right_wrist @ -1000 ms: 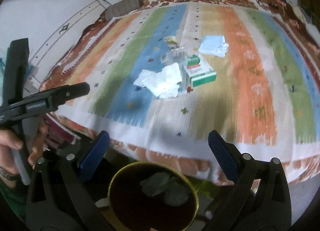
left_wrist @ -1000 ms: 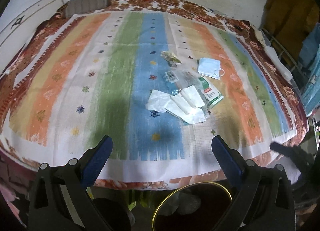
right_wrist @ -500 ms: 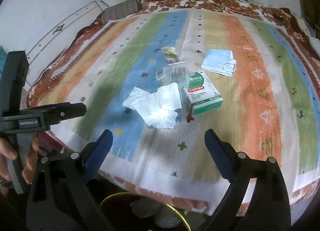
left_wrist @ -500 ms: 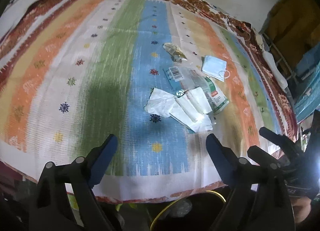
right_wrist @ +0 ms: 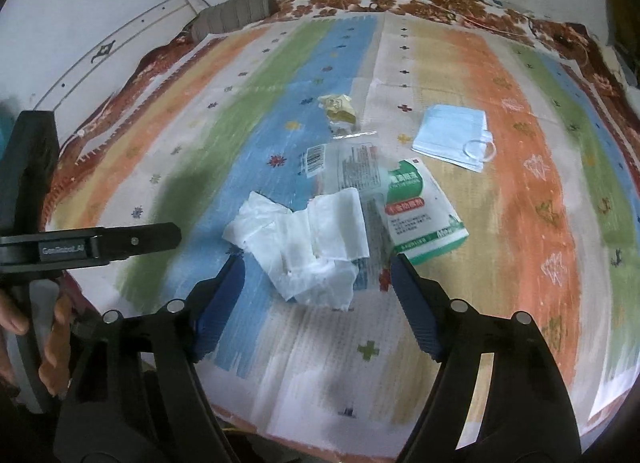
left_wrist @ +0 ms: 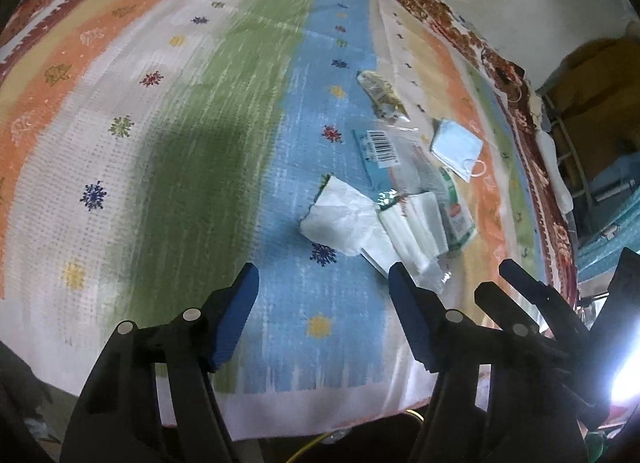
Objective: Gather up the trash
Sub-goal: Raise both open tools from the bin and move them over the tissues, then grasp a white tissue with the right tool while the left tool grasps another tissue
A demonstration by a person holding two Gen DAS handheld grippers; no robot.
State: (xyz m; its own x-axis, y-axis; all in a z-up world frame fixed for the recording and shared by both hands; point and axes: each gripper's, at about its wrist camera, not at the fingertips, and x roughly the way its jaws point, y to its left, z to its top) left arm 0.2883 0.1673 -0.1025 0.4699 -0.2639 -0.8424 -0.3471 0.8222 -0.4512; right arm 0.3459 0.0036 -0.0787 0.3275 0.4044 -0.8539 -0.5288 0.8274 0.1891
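Claws (left_wrist: 324,277) (right_wrist: 316,267) apart & closing, nothing gripped, right's over tissue (right_wrist: 304,239).

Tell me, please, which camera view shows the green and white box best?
The right wrist view: the green and white box lies with its printed top face toward the camera, only its left edge under the clear wrapper. In the left wrist view it is small and mostly hidden behind the white tissue.

A: What do the grippers look like?
B: Both, left gripper (left_wrist: 324,283) and right gripper (right_wrist: 314,263), are black plastic with blue pads and silver screws.
A: Markings?
B: White lettering, too blurred to read.
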